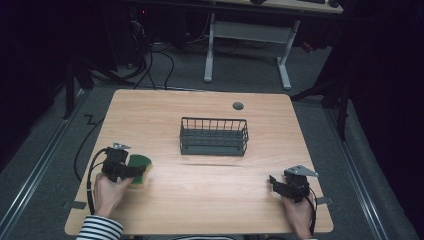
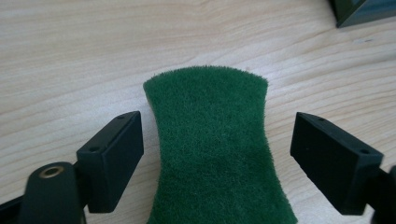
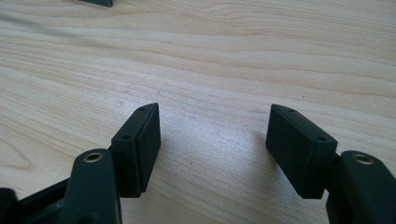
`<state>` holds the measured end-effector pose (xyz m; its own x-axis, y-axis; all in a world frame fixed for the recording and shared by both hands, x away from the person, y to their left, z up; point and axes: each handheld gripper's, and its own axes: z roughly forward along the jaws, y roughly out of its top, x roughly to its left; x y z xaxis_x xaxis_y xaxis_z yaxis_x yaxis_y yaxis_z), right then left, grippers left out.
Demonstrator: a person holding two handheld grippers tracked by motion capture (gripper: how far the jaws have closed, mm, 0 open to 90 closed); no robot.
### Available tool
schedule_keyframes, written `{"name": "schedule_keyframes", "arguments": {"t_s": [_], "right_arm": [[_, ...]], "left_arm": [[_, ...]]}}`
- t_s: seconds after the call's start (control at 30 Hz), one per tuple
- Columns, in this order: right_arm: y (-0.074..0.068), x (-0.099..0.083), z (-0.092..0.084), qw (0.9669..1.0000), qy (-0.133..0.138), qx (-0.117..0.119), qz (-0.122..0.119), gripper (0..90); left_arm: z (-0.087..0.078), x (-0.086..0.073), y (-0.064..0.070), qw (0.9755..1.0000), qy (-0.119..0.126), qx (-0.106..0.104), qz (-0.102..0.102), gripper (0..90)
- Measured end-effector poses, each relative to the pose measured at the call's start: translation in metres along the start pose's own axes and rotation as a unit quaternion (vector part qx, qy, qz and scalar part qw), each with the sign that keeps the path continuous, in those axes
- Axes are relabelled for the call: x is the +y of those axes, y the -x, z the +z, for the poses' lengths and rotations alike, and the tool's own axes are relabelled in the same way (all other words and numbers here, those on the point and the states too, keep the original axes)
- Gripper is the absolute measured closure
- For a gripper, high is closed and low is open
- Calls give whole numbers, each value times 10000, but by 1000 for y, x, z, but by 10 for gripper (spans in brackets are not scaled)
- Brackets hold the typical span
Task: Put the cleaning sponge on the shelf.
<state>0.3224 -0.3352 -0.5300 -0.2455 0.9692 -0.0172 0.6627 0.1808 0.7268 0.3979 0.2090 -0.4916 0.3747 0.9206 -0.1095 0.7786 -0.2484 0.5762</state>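
A pale wooden table (image 1: pixel 200 195) is standing on a grey floor (image 1: pixel 45 150) in a dark room, with a black wire basket (image 1: pixel 213 136) sitting near its middle as the landmark. Beyond the basket, a small round grey cap (image 1: pixel 238 106) is lying flush in the tabletop, and farther off the white legs of a second desk (image 1: pixel 247 35) are rising from the floor beside loose black cables (image 1: pixel 155 65). To the near left of the basket, a green sponge (image 2: pixel 217 149) is lying flat on the wood grain; the left gripper (image 2: pixel 217 140) is straddling it with jaws spread wide, a gap of bare wood showing on each side of the sponge, so nothing is being pinched. To the near right of the basket, close to the table's edge, the right gripper (image 3: pixel 212 140) is hovering over bare wood, its jaws likewise spread apart and holding nothing. A striped sleeve (image 1: pixel 100 229) is entering at the table's near left corner.
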Motion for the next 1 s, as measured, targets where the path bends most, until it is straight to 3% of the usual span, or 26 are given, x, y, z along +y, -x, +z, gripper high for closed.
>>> {"name": "schedule_keyframes", "arguments": {"t_s": [0.33,0.7,0.87,1.0], "right_arm": [[0,0,0,10000,8,-9,-7,349],[0,0,0,10000,3,-7,-16,336],[0,0,0,10000,3,-7,-15,335],[0,0,0,10000,0,-5,-11,334]], "left_arm": [[12,11,4,9990,-445,36,46,155],[23,21,3,9952,-942,249,106,154],[30,21,1,9927,-1174,255,80,156],[34,22,0,9923,-1216,214,39,161]]}}
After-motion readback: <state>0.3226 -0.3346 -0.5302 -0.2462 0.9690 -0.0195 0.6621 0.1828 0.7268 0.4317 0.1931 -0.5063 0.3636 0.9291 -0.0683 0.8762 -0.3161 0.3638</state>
